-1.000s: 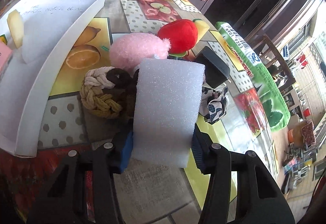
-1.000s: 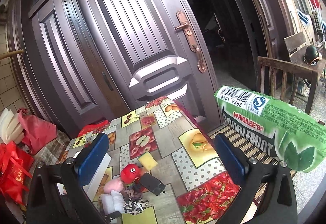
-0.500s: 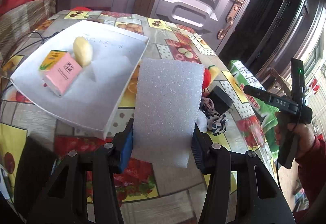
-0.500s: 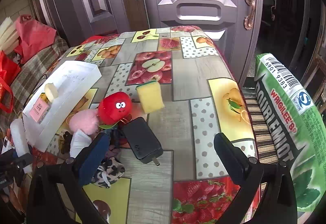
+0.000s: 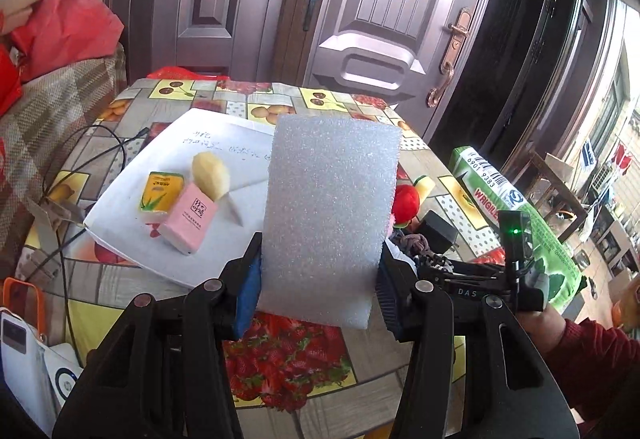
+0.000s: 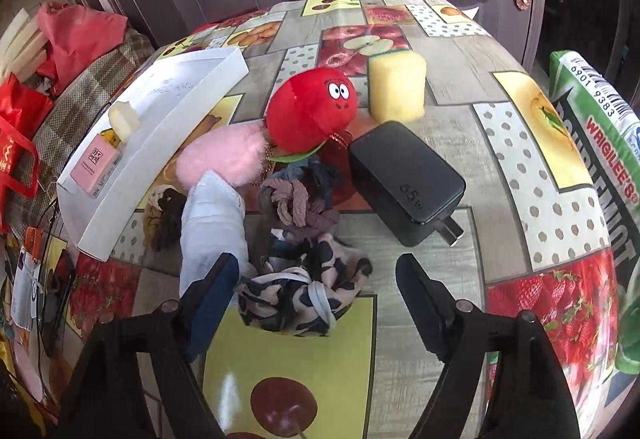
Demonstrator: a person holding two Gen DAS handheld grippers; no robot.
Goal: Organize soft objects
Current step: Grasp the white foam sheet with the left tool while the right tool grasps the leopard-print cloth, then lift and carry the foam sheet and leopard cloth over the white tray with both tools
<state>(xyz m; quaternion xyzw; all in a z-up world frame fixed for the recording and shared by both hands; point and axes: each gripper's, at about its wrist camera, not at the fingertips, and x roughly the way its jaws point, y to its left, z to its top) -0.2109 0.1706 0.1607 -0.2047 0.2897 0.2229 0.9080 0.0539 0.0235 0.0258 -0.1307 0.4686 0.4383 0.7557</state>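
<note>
Above the white tray (image 5: 120, 227), left fingers (image 5: 249, 287) pinching foam block (image 5: 328, 215); right fingers (image 6: 212, 291) spread.

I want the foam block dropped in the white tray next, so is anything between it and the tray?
Nothing visible blocks it. The left gripper holds the foam block above the table beside the white tray; three small items sit in the tray's left part.

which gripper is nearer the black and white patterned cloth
Right. The right gripper hangs open just over the patterned cloth; the left gripper holds a foam block farther off.
</note>
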